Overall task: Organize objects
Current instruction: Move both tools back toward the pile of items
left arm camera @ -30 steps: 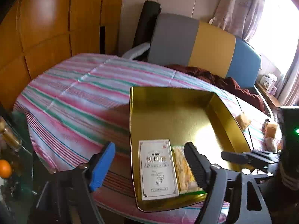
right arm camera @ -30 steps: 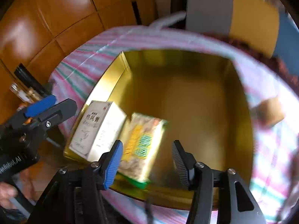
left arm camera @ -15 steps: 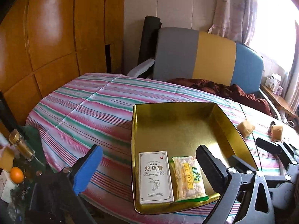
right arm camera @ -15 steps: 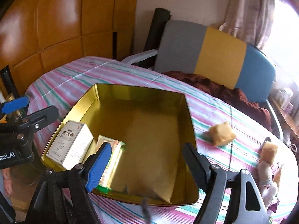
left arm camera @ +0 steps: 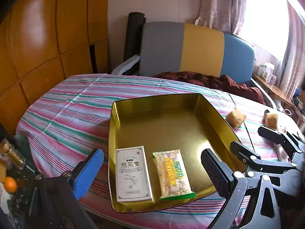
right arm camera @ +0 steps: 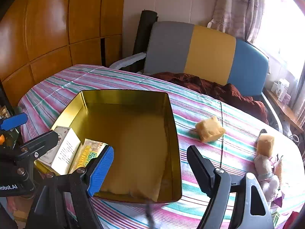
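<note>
Both grippers hang over the near edge of a gold tin (left arm camera: 171, 126) on a striped cloth (left arm camera: 72, 114), each one empty, in a pause between two rounds of tidying. The left gripper (left arm camera: 152, 171) stands spread to its widest, and just ahead of it, in the tin's near end, a white box (left arm camera: 133, 173) and a snack packet (left arm camera: 174, 173) lie flat side by side. The right gripper (right arm camera: 150, 168) is also parted, with nothing between its jaws but the tin's bare floor and near rim below.

Two items look stowed; the rest of the tin is bare. Beyond the right gripper and off to its right, two yellow wrapped cakes lie on the cloth outside the tin: one (right arm camera: 209, 128) near the tin's right wall, the other (right arm camera: 266, 144) farther right, beside a small heap of soft things (right arm camera: 268, 173) too blurred to name.

The step in hand appears to be the reach for the next item. The nearer cake seems the likely target for the right gripper: it would need to swing right past the tin wall, drop with its jaws astride the cake and close gently, since the wrapper looks soft. The left gripper has no loose item within its view's easy reach.
</note>
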### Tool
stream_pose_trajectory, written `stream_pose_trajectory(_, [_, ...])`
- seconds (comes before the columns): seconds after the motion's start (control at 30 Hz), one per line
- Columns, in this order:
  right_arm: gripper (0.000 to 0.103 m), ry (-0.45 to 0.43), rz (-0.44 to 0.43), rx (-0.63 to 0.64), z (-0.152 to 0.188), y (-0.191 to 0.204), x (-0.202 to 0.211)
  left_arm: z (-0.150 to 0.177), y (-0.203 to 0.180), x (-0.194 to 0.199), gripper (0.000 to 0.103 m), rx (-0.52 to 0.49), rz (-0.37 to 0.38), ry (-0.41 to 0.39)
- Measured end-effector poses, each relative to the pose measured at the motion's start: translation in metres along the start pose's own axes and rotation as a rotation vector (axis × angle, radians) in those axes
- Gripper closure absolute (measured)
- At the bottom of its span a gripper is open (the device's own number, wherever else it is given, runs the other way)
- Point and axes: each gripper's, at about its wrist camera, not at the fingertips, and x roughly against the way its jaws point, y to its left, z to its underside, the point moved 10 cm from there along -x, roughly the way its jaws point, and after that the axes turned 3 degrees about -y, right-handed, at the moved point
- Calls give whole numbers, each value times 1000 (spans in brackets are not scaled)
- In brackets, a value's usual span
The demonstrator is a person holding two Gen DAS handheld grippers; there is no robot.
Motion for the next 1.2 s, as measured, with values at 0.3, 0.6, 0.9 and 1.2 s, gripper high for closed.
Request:
stream_pose_trajectory(0.3, [19,7,13,-21,6,-15,2,4,-9,-2,0,-41,-26,8])
stream_pose_trajectory(0.6, [18,16,29,-45,12,-30,2,9,-17,-8,0,-61,-15,30])
stream_pose_trajectory(0.9, [15,30,51,-89,21,-54,2,13,-35,-9,0,-73,82,47])
stream_pose_trajectory(1.2, [15,54,152,-202,38,-128,17,7,-83,-5,0,-129,229,55])
